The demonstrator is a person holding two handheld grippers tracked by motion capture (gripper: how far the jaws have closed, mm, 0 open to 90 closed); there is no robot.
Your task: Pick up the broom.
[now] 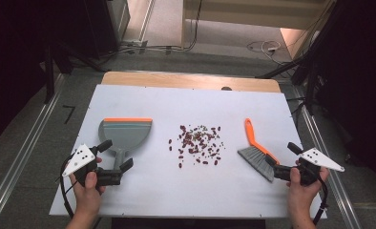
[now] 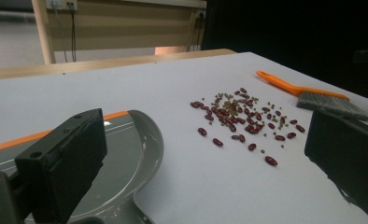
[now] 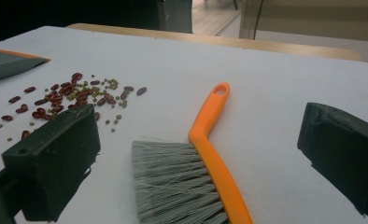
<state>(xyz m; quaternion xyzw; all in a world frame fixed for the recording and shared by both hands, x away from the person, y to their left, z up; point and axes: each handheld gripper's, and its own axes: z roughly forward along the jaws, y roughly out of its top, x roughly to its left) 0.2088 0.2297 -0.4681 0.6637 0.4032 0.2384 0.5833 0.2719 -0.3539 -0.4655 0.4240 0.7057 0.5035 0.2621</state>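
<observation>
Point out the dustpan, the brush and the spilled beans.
dustpan (image 1: 125, 132), high view, on the grey pan floor.
brush (image 3: 205, 123), right gripper view, on the orange handle's bend.
beans (image 1: 198, 141), high view, on the middle of the scattered pile.

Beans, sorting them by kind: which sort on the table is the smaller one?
The green beans, tiny and round; the dark red beans scattered among them are larger and oblong.

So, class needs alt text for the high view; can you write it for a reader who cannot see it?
Scattered dark red beans lie mid-way on a white table, between a grey plastic dustpan with an orange edge at left and an orange-handled grey-bristled brush at right. A person's left gripper and right gripper, both open, sit beside them.
</observation>
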